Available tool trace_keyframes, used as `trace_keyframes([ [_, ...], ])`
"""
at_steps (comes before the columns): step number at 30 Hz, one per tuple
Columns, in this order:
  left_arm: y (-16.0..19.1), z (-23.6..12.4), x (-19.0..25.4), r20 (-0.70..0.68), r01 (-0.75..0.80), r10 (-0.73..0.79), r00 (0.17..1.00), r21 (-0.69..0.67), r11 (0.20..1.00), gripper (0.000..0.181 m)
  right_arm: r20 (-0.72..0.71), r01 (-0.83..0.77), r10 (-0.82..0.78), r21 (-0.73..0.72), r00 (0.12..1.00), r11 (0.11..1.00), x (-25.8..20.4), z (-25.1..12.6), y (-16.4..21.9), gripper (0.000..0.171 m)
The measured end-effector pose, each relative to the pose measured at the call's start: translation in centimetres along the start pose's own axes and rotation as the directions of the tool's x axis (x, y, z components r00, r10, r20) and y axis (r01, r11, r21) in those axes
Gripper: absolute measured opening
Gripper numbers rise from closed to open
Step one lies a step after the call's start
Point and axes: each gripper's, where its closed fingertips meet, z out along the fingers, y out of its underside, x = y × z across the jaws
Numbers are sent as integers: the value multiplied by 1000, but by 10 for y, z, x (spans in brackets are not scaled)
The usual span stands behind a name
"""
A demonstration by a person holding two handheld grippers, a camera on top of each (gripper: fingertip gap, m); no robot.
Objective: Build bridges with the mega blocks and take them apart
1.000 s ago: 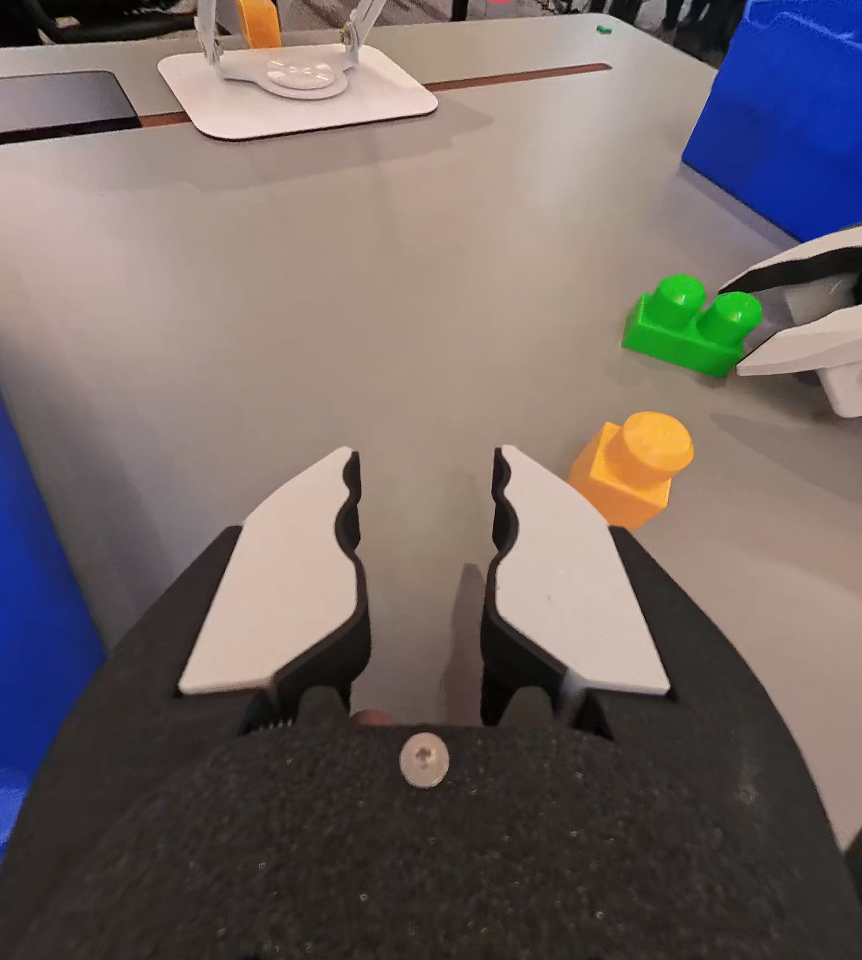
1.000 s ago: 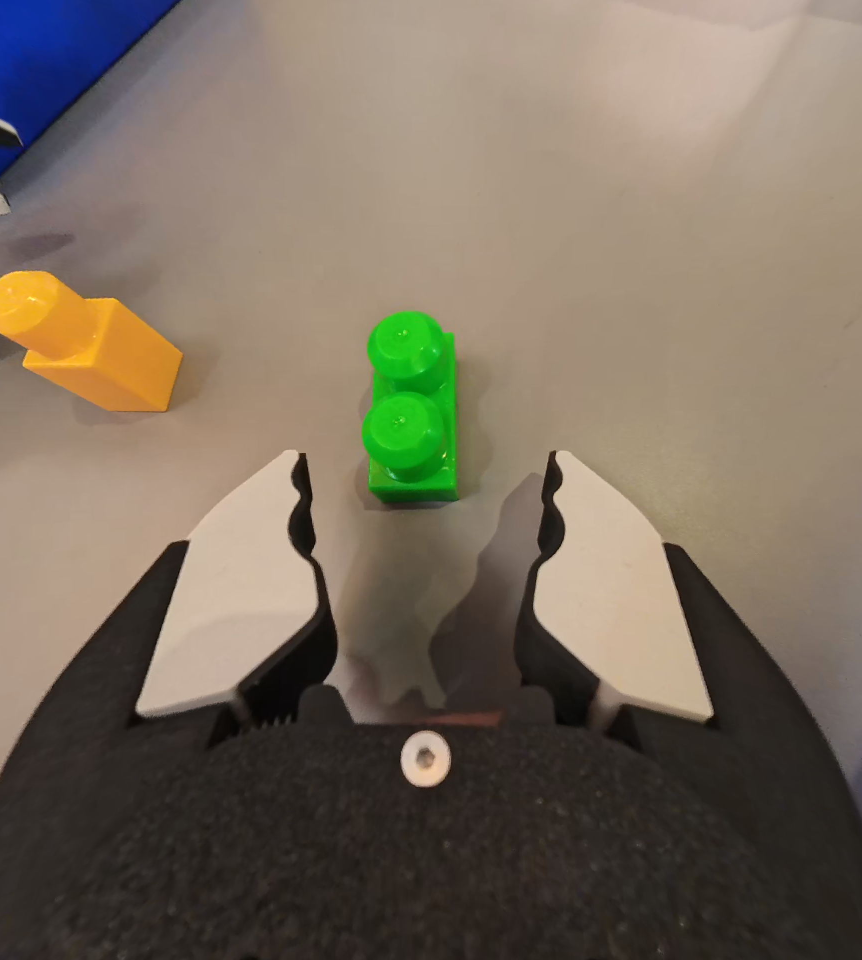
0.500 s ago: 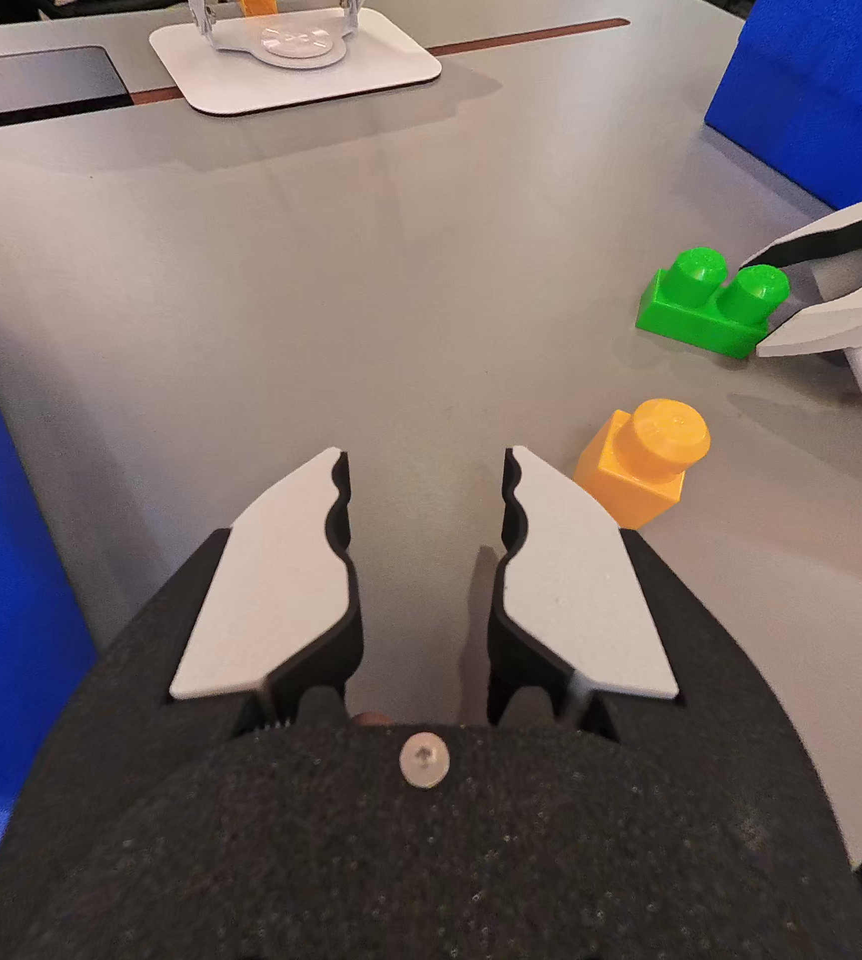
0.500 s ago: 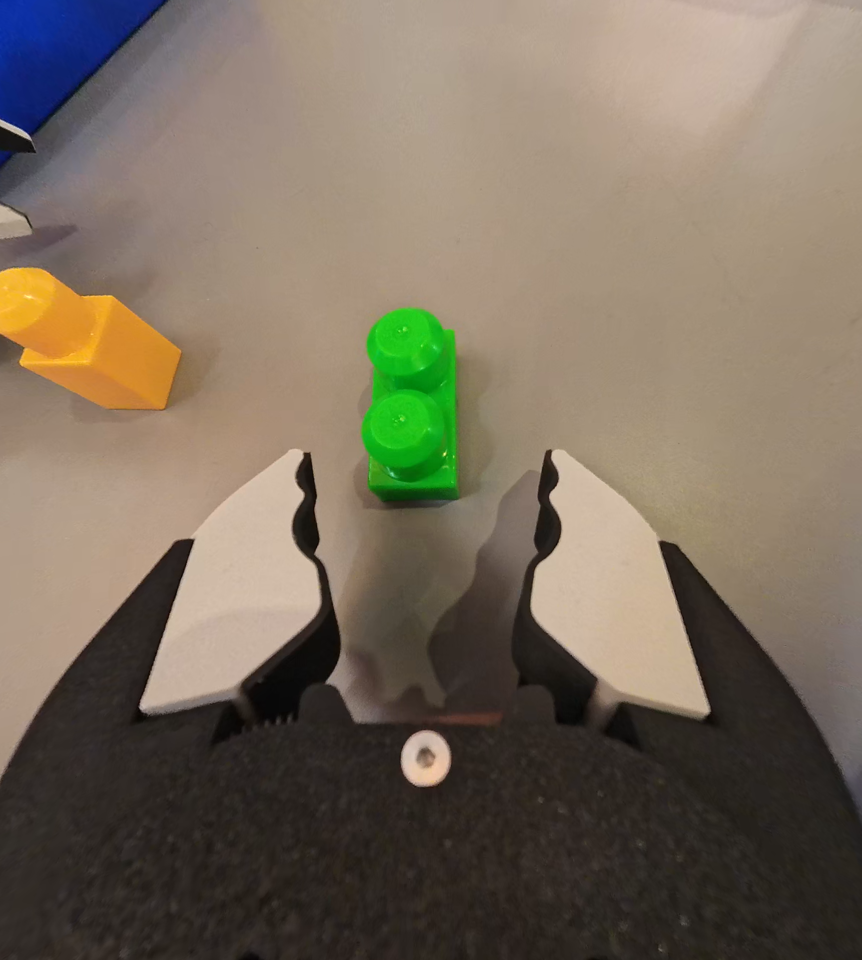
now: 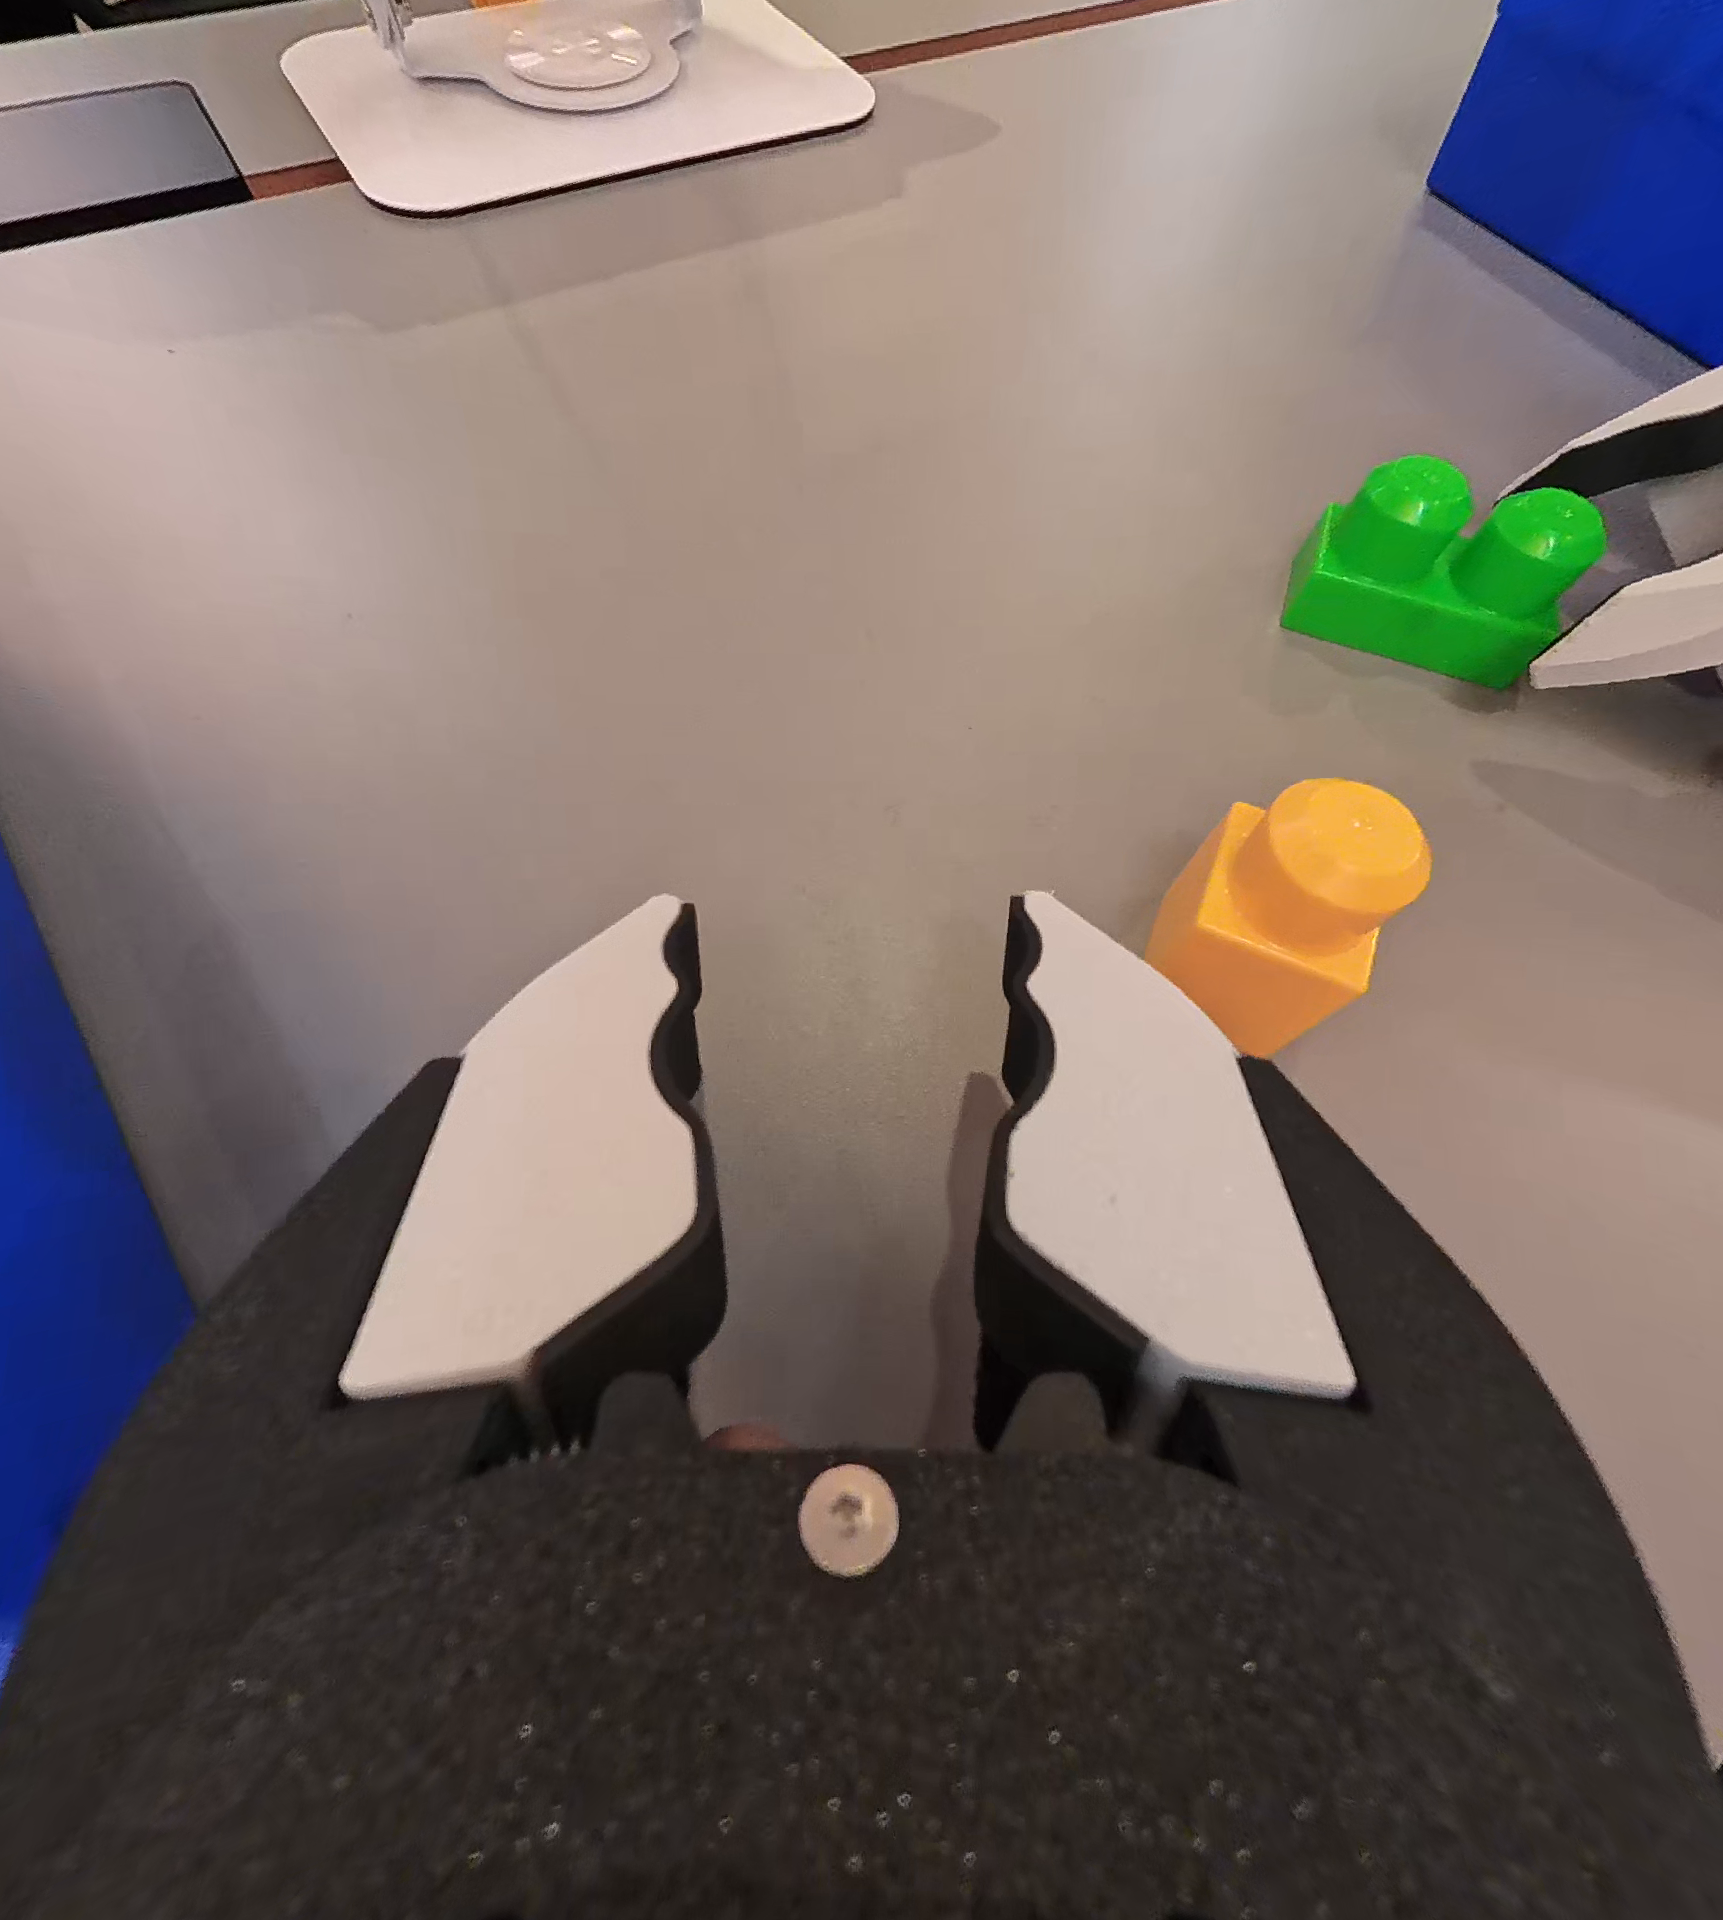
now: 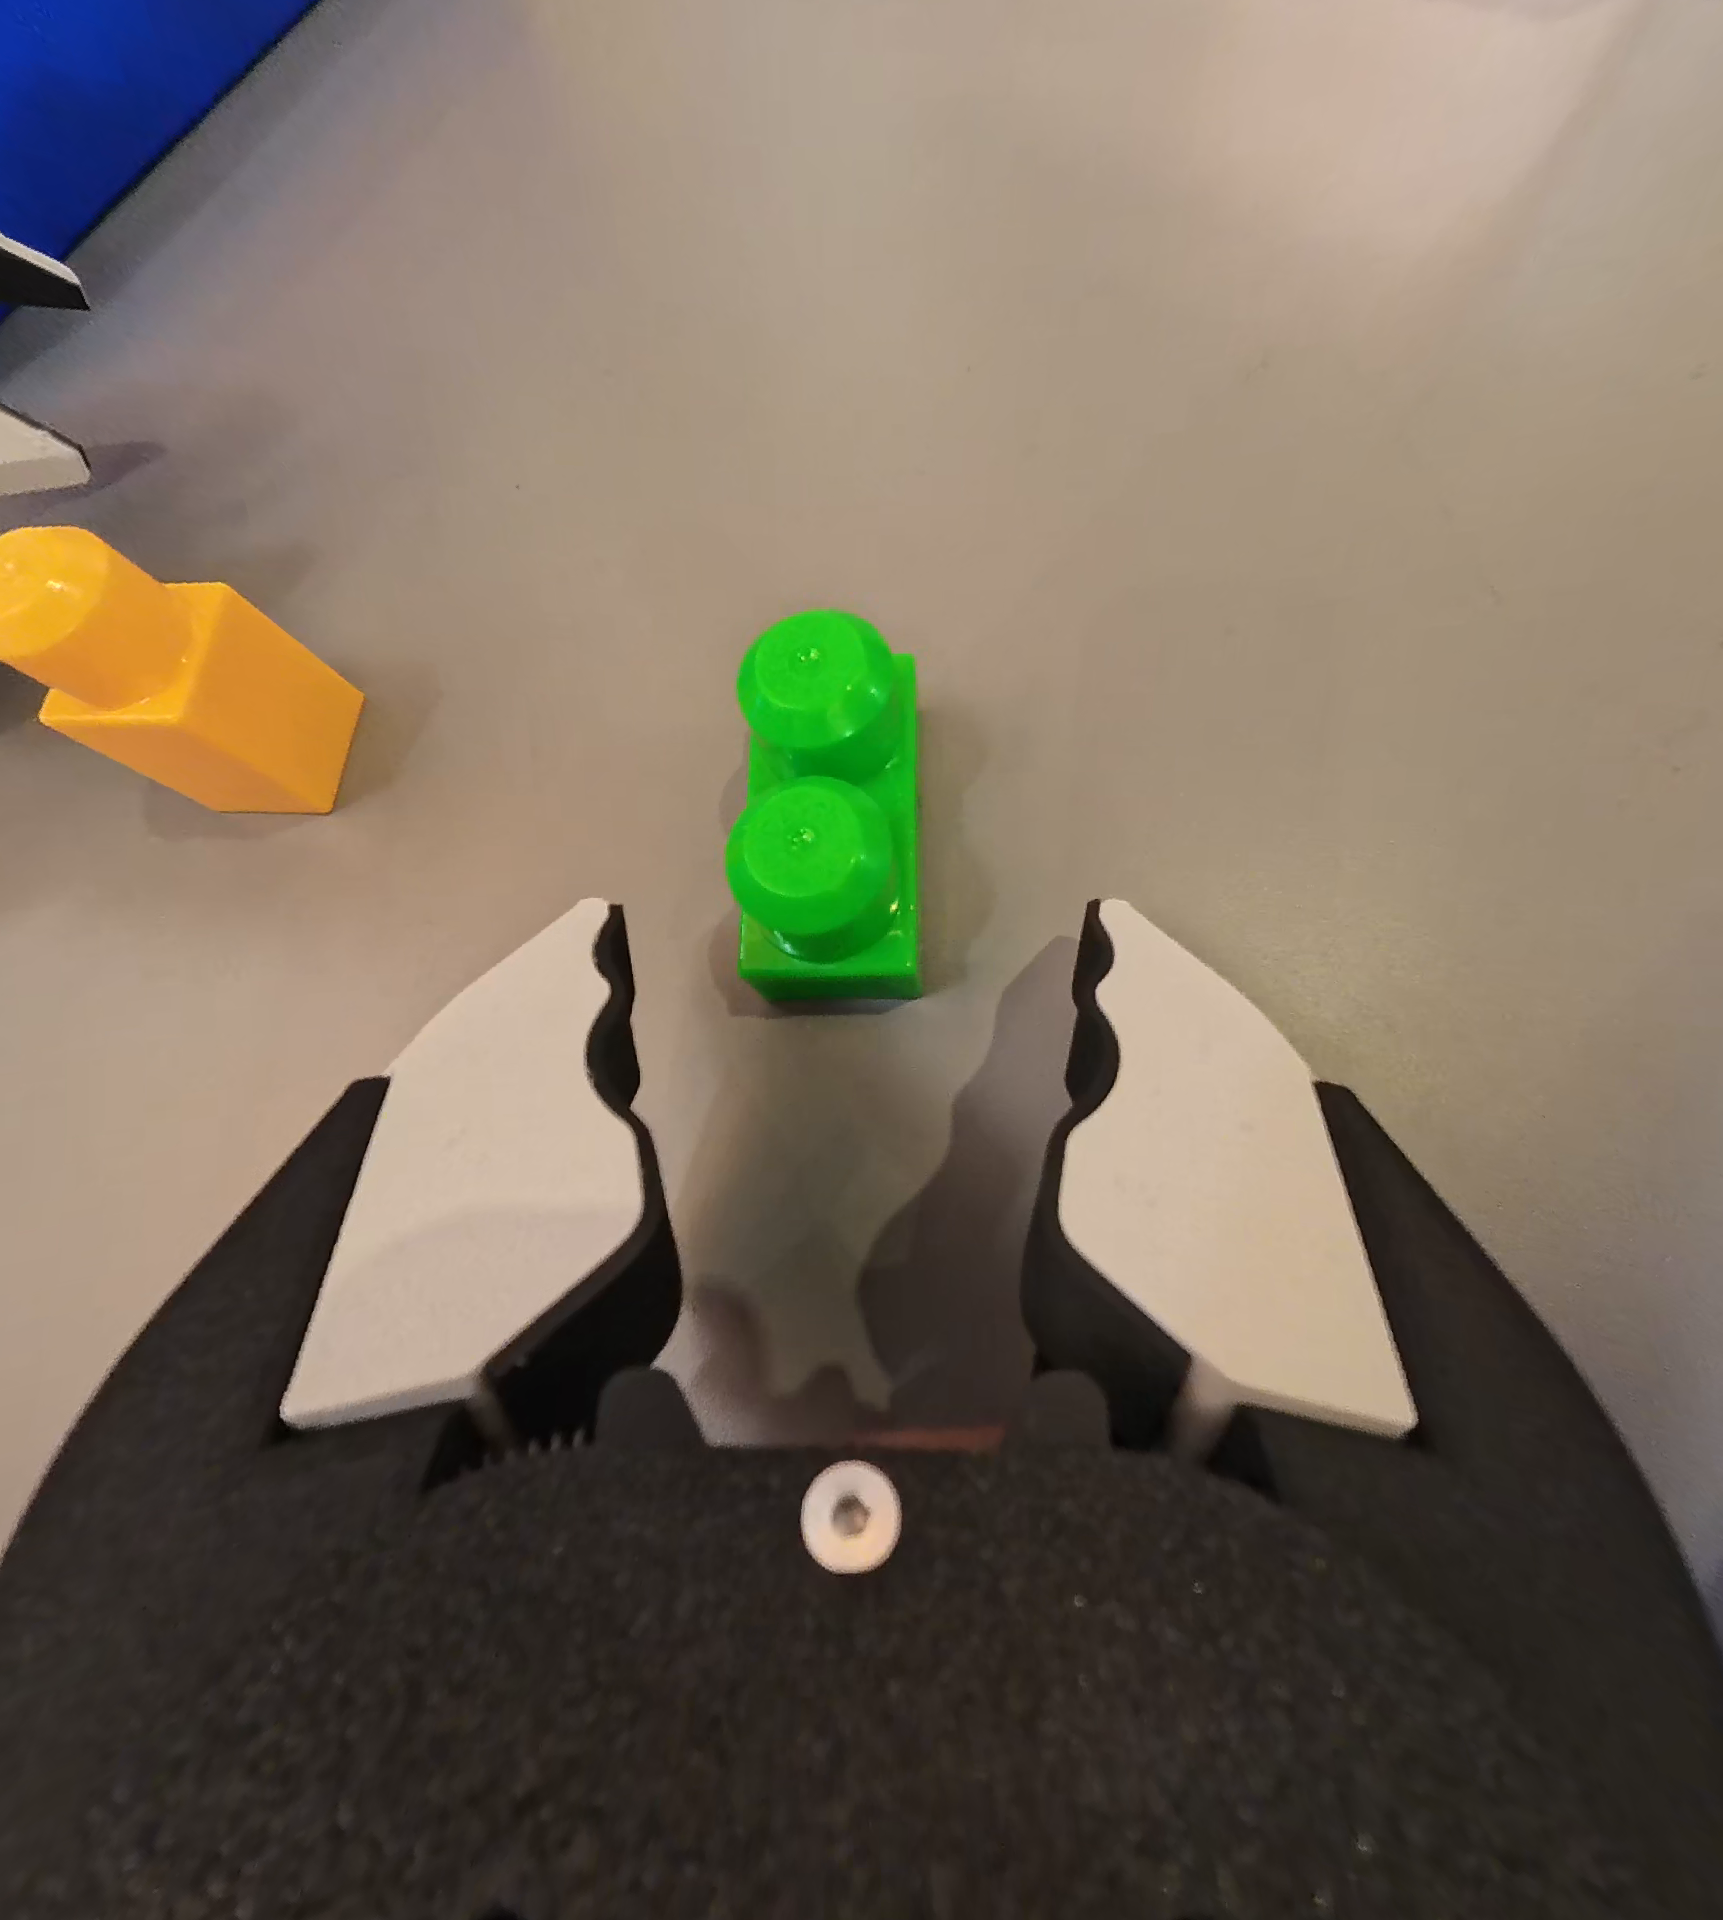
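Grey table (image 5: 836,520) flanked by blue bins (image 5: 1667,156), white mat (image 5: 576,114) far off. Right gripper (image 6: 852,914) spread wide, empty, lined up just short of green two-stud block (image 6: 831,831), likely for a lengthwise grab. Left gripper (image 5: 846,914) parted, empty, just beside upright orange block (image 5: 1283,914). Nothing between.

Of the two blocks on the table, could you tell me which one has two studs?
The green block, lying just ahead of the open right tongs, has two studs; the orange block has one.

Glossy plastic green block (image 6: 829,821), matt table (image 6: 1252,520)
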Motion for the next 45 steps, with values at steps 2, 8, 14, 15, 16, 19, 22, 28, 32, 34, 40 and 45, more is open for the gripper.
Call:
trace_keyframes([
  [2,0,0,1,-1,-4,4,1000,-3,1000,56,0,2,-2,-1,1000,1000,0,0,0,81],
  [8,2,2,2,-3,-16,16,1000,-13,1000,55,0,2,-2,-3,1000,1000,0,0,0,81],
  [14,-9,-18,9,-32,-23,24,999,38,999,51,4,3,-3,-5,1000,1000,-1,0,1,81],
  [15,-13,-31,11,-38,-33,34,999,33,999,54,4,4,-4,-3,1000,1000,-1,0,0,81],
  [16,-20,-48,7,-16,-53,54,998,46,998,60,4,5,-5,-2,1000,1000,-1,0,0,81],
  [19,-41,-109,-35,156,-136,116,981,126,983,59,8,9,-9,-6,1000,1000,-2,1,1,81],
  [22,-41,-152,-107,303,-200,185,935,17,980,54,13,9,-9,-4,1000,1000,-2,0,1,81],
  [28,-13,-150,-200,197,-172,265,944,-393,903,60,35,-11,11,-2,999,1000,-3,0,0,81],
  [32,10,-141,-230,27,-317,445,895,-662,679,59,44,-18,19,-8,999,1000,-3,1,1,80],
  [34,27,-139,-224,-80,-302,359,930,-725,619,59,47,-20,21,-13,999,1000,-3,1,1,80],
  [40,25,-122,-240,-51,-327,446,893,-755,568,55,47,-11,13,-22,999,1000,-4,2,2,78],
  [45,24,-101,-251,-120,-342,419,900,-790,508,47,52,-13,14,-23,999,1000,-4,2,2,78],
])
